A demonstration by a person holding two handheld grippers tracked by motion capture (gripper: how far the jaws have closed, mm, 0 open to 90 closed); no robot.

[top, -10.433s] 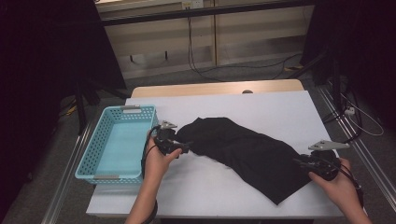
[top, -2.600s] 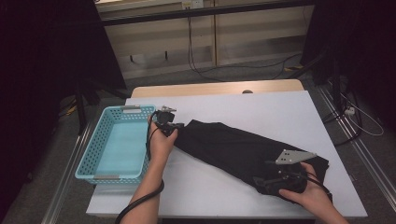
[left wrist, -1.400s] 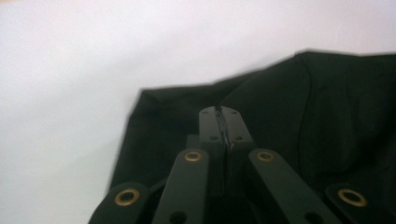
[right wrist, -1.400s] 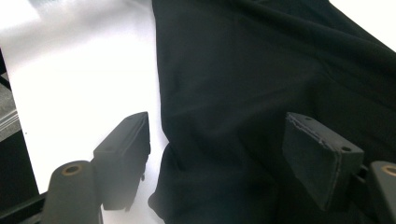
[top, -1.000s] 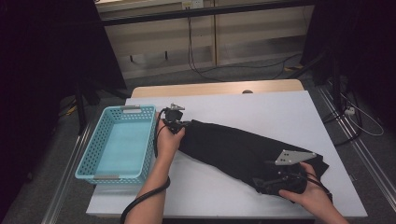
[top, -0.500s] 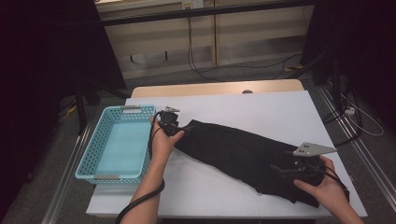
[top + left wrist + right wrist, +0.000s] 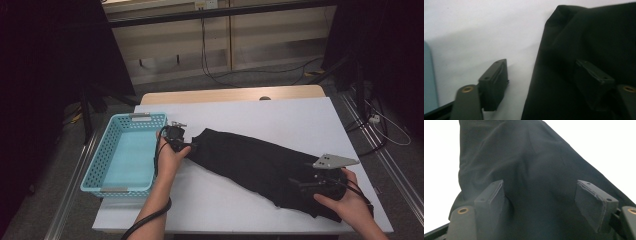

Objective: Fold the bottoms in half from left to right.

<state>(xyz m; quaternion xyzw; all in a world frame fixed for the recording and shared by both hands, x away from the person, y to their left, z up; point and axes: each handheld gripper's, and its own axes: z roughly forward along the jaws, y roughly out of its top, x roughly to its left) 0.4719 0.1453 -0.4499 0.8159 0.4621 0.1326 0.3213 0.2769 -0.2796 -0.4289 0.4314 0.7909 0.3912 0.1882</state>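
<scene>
A black garment [image 7: 260,167] lies folded lengthwise across the white table [image 7: 280,115], right of the blue basket [image 7: 122,155]. The left gripper [image 7: 541,83] straddles the garment's edge with jaws spread, having just opened then eased slightly inward. The right gripper [image 7: 540,203] stands spread over the garment's other end, pinching nothing.

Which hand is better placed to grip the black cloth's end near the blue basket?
Left. The left claw stands open at that end of the black cloth, beside the basket; the right claw is at the far end.
</scene>
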